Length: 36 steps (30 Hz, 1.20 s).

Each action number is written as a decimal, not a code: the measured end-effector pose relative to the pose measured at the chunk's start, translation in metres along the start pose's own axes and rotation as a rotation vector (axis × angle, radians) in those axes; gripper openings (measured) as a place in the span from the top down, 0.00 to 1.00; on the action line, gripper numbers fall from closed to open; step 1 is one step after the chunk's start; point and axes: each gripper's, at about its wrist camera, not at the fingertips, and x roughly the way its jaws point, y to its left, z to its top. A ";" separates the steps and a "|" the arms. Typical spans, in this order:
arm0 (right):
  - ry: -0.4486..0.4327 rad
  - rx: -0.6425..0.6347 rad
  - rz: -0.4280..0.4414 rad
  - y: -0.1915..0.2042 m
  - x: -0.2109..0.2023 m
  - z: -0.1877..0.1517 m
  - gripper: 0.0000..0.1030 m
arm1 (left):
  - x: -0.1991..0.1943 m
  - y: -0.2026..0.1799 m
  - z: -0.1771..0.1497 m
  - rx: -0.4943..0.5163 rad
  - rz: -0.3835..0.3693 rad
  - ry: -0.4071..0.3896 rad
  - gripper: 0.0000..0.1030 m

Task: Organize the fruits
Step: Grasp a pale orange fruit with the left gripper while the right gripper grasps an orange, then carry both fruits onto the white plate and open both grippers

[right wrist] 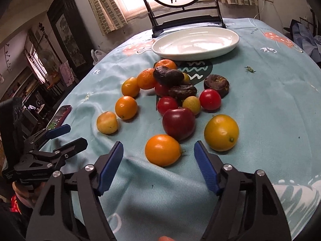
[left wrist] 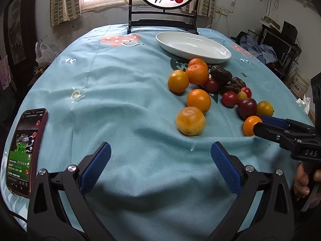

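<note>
Left wrist view. Left gripper [left wrist: 160, 156], black with blue ribbed pads, stood spread wide over bare teal tablecloth [left wrist: 120, 92], pinching nothing. The pile of fruit [left wrist: 212, 92] lay ahead and to its right, on the near side of the white oval ceramic dish [left wrist: 192, 46]. The dish held nothing. Nearest the left gripper sat a dull yellow-orange wrinkled fruit [left wrist: 190, 121], well short of the dish. Right gripper [left wrist: 260, 122] reached in from the right edge, its tips against a small bright orange round fruit [left wrist: 250, 125]; whether it gripped could not be told here. A smartphone with a red case [left wrist: 26, 152] lay lit at the cloth's left edge, far from the dish.

Right wrist view. Right gripper [right wrist: 158, 152] was spread, the small bright orange round fruit [right wrist: 163, 149] lying on the cloth between the pads and just ahead of them, touching neither. Its long axis ran crosswise, stem nub pointing right. A dark red plum [right wrist: 178, 123] sat just behind it, toward the dish [right wrist: 195, 52]. A large yellow citrus [right wrist: 221, 132] lay right of the plum. Left gripper [right wrist: 68, 135] showed at left, open.
</note>
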 end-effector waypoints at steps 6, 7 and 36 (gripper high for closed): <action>0.017 -0.046 -0.037 -0.001 0.006 -0.008 0.58 | 0.007 0.000 0.014 0.009 -0.016 -0.009 0.03; 0.016 -0.033 -0.019 -0.004 0.004 -0.009 0.58 | 0.008 -0.003 0.018 0.024 -0.016 -0.016 0.05; -0.123 -0.026 0.135 -0.027 -0.043 0.027 0.58 | 0.034 -0.030 0.054 0.095 -0.163 0.078 0.62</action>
